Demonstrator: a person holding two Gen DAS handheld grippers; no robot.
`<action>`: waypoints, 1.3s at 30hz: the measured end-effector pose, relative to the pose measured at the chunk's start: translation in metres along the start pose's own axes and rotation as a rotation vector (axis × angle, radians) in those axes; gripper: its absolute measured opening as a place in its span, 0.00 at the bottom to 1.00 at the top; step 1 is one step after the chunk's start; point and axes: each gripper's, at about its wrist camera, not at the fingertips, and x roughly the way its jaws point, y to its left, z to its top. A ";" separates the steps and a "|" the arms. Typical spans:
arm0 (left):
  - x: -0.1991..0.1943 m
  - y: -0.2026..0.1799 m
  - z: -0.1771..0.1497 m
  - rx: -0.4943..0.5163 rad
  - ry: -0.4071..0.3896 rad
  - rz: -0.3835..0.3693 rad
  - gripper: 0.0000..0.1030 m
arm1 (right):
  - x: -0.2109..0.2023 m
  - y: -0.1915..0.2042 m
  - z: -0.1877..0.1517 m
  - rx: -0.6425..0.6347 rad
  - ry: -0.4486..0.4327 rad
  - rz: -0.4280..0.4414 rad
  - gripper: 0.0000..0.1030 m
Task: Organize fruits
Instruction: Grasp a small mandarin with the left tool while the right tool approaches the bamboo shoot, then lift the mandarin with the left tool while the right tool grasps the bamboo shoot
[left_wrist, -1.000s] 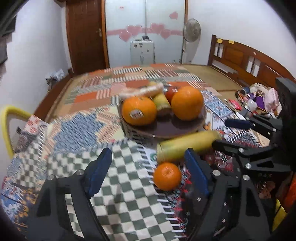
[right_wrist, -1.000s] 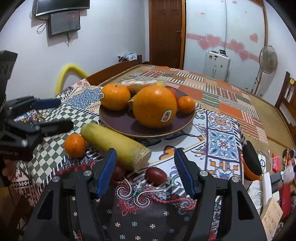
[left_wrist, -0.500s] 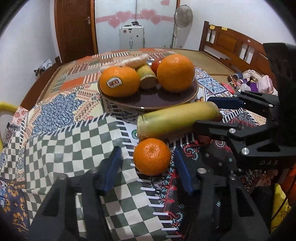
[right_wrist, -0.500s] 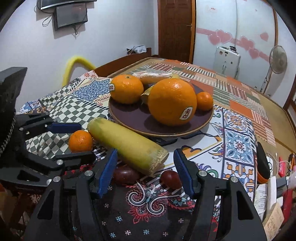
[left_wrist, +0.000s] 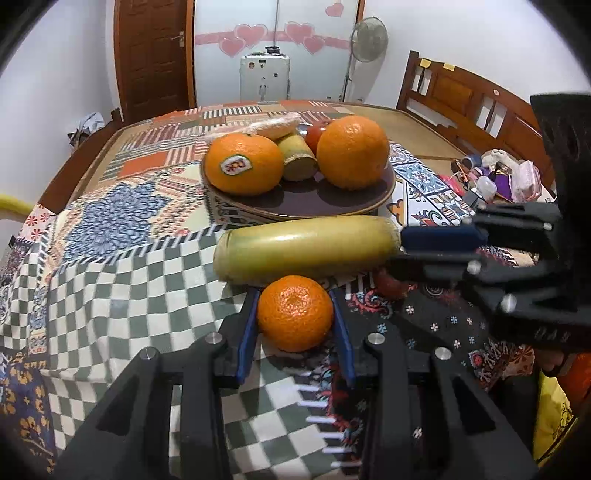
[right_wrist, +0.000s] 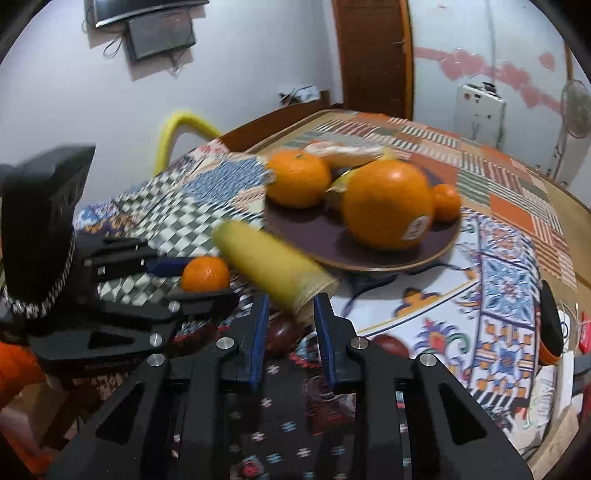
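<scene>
My left gripper (left_wrist: 295, 314) is shut on a small mandarin (left_wrist: 294, 313) that rests on the patterned tablecloth; the mandarin also shows in the right wrist view (right_wrist: 205, 274). Just beyond it lies a long yellow fruit (left_wrist: 306, 254). My right gripper (right_wrist: 290, 314) has its blue pads closed against the near end of that yellow fruit (right_wrist: 273, 264), with a dark red fruit (right_wrist: 282, 334) just below it. A brown plate (left_wrist: 369, 205) behind holds two large oranges (left_wrist: 243, 169), (left_wrist: 352, 151) and other fruit.
Another dark red fruit (right_wrist: 389, 345) lies on the cloth right of my right gripper. Clutter of small items (left_wrist: 495, 177) sits at the table's right edge. A wooden chair (left_wrist: 461, 99) and a yellow chair back (right_wrist: 181, 125) stand beside the table.
Both grippers moved forward and closed: the left one onto the mandarin, the right one onto the near end of the yellow fruit.
</scene>
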 end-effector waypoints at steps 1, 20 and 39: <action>-0.003 0.002 -0.001 0.001 -0.004 0.007 0.36 | 0.001 0.006 -0.001 -0.023 0.001 -0.020 0.22; -0.038 0.050 -0.030 -0.064 -0.067 0.100 0.36 | 0.013 -0.003 0.016 0.060 0.003 -0.010 0.54; -0.057 0.053 -0.042 -0.062 -0.105 0.111 0.36 | 0.044 0.045 0.044 -0.101 0.080 0.002 0.44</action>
